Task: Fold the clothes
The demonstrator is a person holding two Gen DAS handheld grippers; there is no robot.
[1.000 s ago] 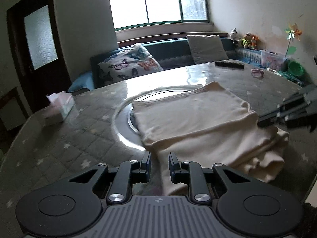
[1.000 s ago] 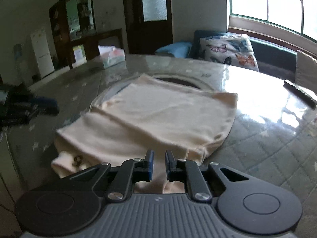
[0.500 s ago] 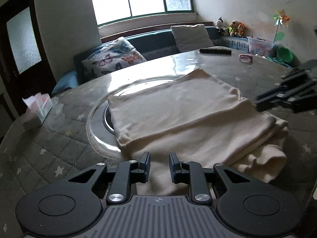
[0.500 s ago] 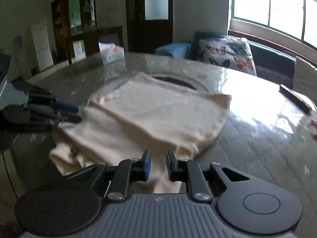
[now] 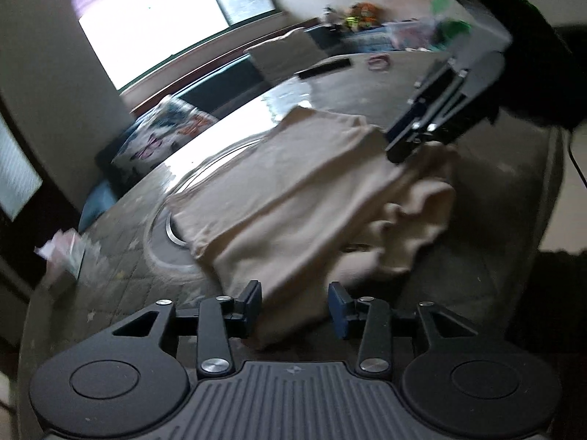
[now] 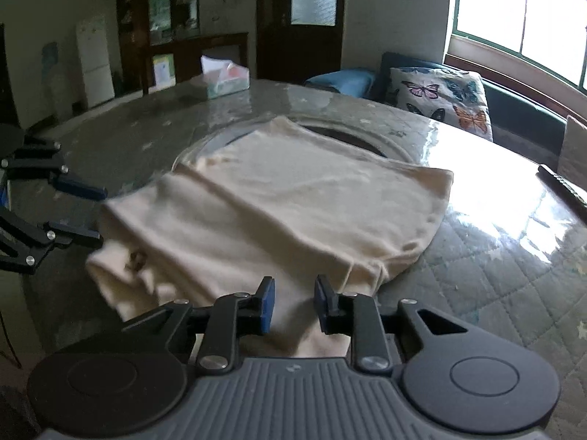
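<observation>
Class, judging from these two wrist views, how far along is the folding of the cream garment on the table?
Done: the cream garment already lies folded over itself in layers on the table. In hand: nothing is gripped; the left claw and right claw both stand open at the near edge. Left: the bunched, rumpled end needs tidying, likely with another fold.

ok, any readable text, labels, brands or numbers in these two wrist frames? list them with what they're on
None can be read.
Tissue box: printed pattern, no legible words.
Papers in the cabinet: too small and blurred.
Small mark on each gripper body, left gripper and right gripper: a logo shape, no letters legible.
Cream garment: a small dark mark near its left edge, not readable.
</observation>
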